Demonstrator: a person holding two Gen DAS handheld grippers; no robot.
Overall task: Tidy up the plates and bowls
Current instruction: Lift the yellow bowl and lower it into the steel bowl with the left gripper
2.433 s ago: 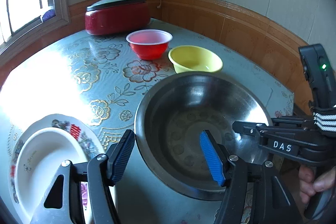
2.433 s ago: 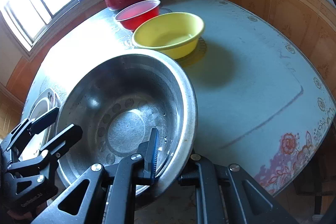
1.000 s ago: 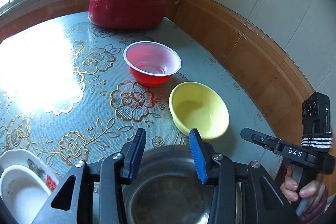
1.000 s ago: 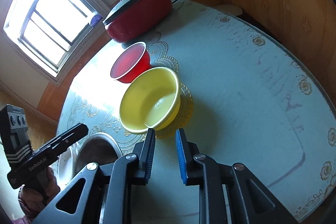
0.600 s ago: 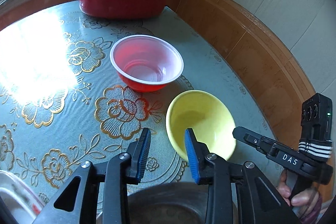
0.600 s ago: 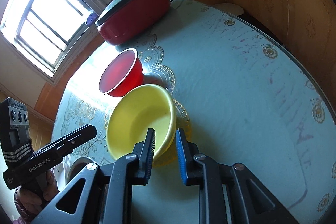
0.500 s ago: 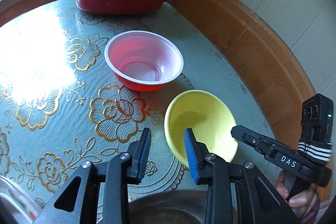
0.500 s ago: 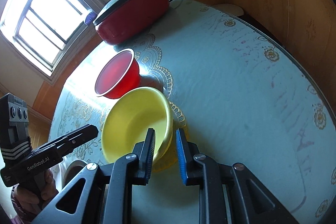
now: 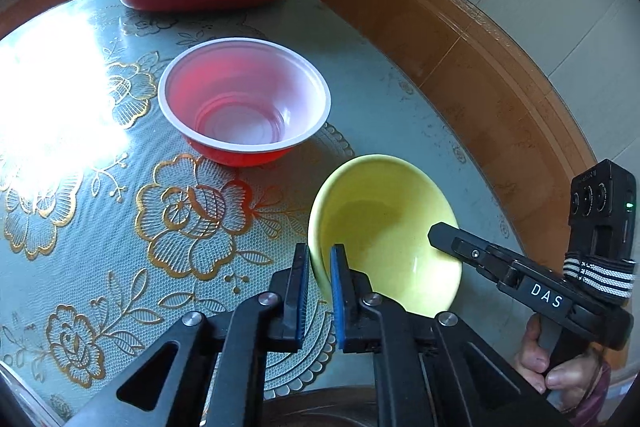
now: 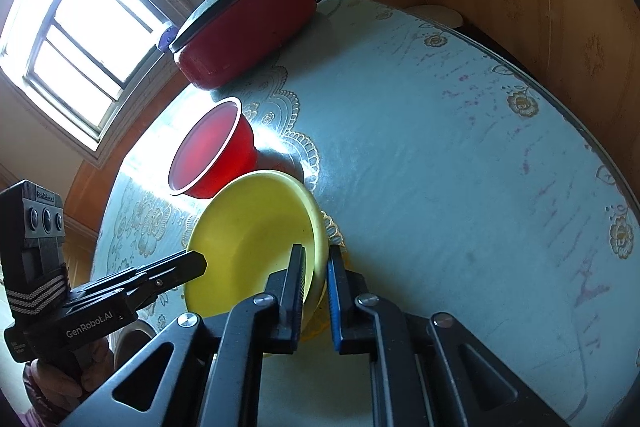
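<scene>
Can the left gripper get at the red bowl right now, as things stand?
Probably not yet: the left gripper is shut on the yellow bowl's rim. The red bowl stands just beyond with bare tablecloth between, so once freed the way looks open.

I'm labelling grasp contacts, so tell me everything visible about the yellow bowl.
The yellow bowl is plain, matte, plastic-looking and empty, with a rounded rim. It is tilted, with its opening turned sideways. The left gripper pinches one side of its rim and the right gripper the opposite side. It sits just in front of the red bowl.
</scene>
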